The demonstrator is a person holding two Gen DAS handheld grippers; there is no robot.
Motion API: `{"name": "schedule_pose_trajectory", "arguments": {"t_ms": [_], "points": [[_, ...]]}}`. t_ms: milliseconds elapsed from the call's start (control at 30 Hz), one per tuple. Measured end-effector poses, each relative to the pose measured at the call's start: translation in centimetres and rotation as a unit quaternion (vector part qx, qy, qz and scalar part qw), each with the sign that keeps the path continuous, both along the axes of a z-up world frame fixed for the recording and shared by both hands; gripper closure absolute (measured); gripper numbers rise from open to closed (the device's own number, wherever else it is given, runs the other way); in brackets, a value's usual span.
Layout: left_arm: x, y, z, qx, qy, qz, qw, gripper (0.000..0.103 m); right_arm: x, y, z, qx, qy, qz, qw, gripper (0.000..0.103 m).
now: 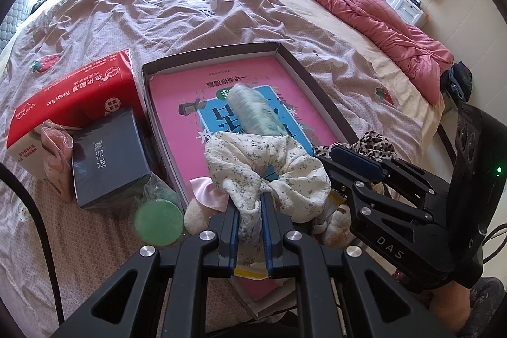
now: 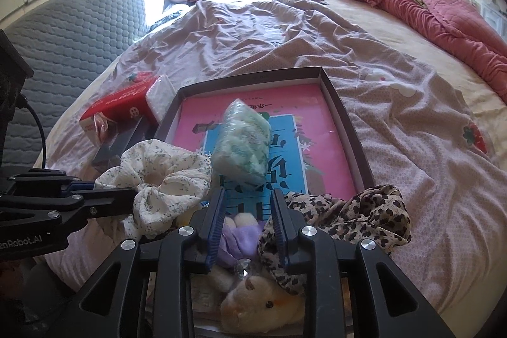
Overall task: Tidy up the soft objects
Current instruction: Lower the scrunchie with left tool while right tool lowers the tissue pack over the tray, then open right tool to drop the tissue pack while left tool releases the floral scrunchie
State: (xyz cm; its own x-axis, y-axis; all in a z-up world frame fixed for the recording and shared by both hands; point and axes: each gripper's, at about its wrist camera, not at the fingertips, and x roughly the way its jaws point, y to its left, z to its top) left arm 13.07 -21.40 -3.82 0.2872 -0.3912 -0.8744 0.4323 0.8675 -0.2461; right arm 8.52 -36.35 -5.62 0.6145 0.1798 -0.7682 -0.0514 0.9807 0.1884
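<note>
Scrunchie, white floral (image 1: 269, 176), is pinched in the left gripper (image 1: 250, 211): fingers (image 1: 229, 230) clamped tight on a fold of its fabric, rest of it bunched up over the near end of the shallow box (image 1: 312, 75). Box sits on the bed (image 1: 133, 21), holding a pink book (image 1: 177, 91) flat on its bottom and a clear-wrapped green pack (image 1: 253, 110) lying on the book. Right gripper (image 2: 248, 220) hovers at the near edge of the box, fingers (image 2: 215, 220) part open, nothing pressed between them; a purple fabric piece (image 2: 237, 239) and a cream plush toy (image 2: 259, 303) lie below the gap. Leopard-print scrunchie (image 2: 358, 214) drapes against the outer side of the right-hand finger; cannot tell if it is snagged or just touching. Pink satin bow (image 1: 206, 192) pokes out beside the left fingers. Left of the box: red carton (image 1: 76, 97), dark box (image 1: 107, 154) leaning on it, green round puff in a bag (image 1: 158, 220). Pink quilt (image 1: 364, 5) is heaped at the far side of the bed, well apart.
</note>
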Motion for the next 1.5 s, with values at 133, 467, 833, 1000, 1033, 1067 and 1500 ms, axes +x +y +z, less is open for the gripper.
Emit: {"name": "schedule_pose_trajectory", "arguments": {"t_ms": [133, 467, 833, 1000, 1033, 1067, 1500], "points": [[0.0, -0.1, -0.2, -0.001, 0.004, 0.003, 1.0, 0.09, -0.1, -0.3, 0.4, 0.008, 0.001, -0.006, 1.0, 0.072], [1.1, -0.3, 0.2, -0.011, -0.005, 0.017, 0.9998, 0.09, -0.9, -0.9, 1.6, 0.001, -0.007, -0.021, 1.0, 0.069], [1.7, -0.8, -0.5, -0.01, 0.009, 0.023, 0.9997, 0.085, -1.3, -0.9, 1.6, -0.01, 0.001, -0.023, 1.0, 0.058], [1.5, -0.6, -0.1, -0.014, 0.004, 0.025, 0.9996, 0.074, -1.4, -0.8, 1.8, -0.015, -0.001, -0.022, 1.0, 0.057], [1.5, -0.6, 0.0, -0.015, 0.004, 0.024, 0.9996, 0.07, -1.4, -0.8, 1.9, -0.016, -0.002, -0.022, 1.0, 0.056], [1.4, -0.6, 0.1, -0.017, 0.004, 0.022, 0.9996, 0.068, -1.4, -0.8, 1.9, -0.015, -0.001, -0.022, 1.0, 0.056], [0.0, -0.8, 1.3, -0.011, -0.007, 0.012, 0.9999, 0.049, -2.1, -0.5, 3.1, -0.026, -0.007, -0.028, 0.999, 0.049]]}}
